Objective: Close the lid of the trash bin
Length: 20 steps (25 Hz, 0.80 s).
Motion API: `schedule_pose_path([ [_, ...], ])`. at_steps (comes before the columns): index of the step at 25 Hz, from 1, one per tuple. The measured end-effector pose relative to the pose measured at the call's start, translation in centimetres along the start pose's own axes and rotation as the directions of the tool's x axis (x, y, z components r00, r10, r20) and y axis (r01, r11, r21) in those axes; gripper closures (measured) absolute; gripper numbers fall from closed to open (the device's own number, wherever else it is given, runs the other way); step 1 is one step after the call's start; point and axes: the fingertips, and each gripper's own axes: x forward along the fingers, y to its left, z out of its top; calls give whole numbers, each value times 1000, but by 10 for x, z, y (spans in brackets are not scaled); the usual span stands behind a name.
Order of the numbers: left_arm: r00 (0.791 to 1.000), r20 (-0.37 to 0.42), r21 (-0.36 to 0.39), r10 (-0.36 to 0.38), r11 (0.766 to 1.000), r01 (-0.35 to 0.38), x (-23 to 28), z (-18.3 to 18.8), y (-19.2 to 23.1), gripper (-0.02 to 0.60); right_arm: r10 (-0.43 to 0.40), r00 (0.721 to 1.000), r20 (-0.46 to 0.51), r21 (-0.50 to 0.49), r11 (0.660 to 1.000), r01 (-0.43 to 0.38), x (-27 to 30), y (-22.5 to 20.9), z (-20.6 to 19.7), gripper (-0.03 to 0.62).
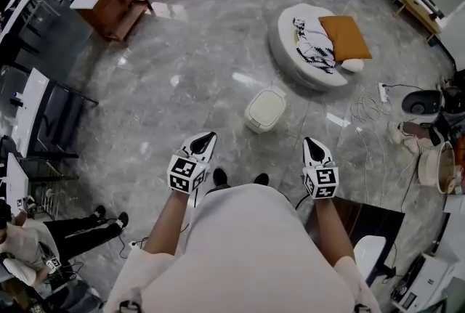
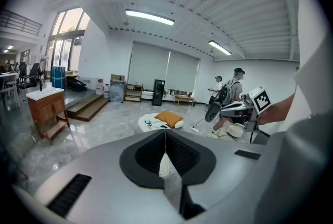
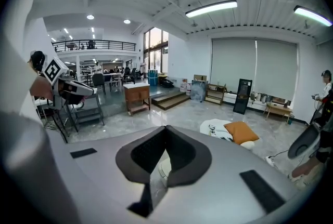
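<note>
A: You are standing on a shiny stone floor. The trash bin point(image 1: 265, 109) is sitting on it just ahead of your feet, between your two grippers and a bit past them. It is nearer to you than the round white pet bed point(image 1: 289, 50).

B: You are holding the left gripper point(image 1: 210, 137) with its jaws pressed together and nothing between them. The right gripper point(image 1: 312, 141) is looking the same — jaws together, nothing in them.

A: You are not touching the bin. Both grippers are hanging well above it.

B: The bin is looking small, cream and plastic. So I am guessing it is light, and it may be sliding on that smooth floor if you are pushing it sideways.

A: Its lid point(image 1: 269, 102) is looking thin and stiff. From up here I cannot tell how far it is standing open.

B: So I am thinking you should be pressing on the lid's free edge, away from the hinge — straight down and softly.
</note>
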Motion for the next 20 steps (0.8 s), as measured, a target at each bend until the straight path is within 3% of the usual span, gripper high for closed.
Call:
schedule_pose_path([
  [20,1000,25,-19,-1,1000,2,4,12,8,563,-18,1000,12,12,1000,18,5,-2,11,565],
])
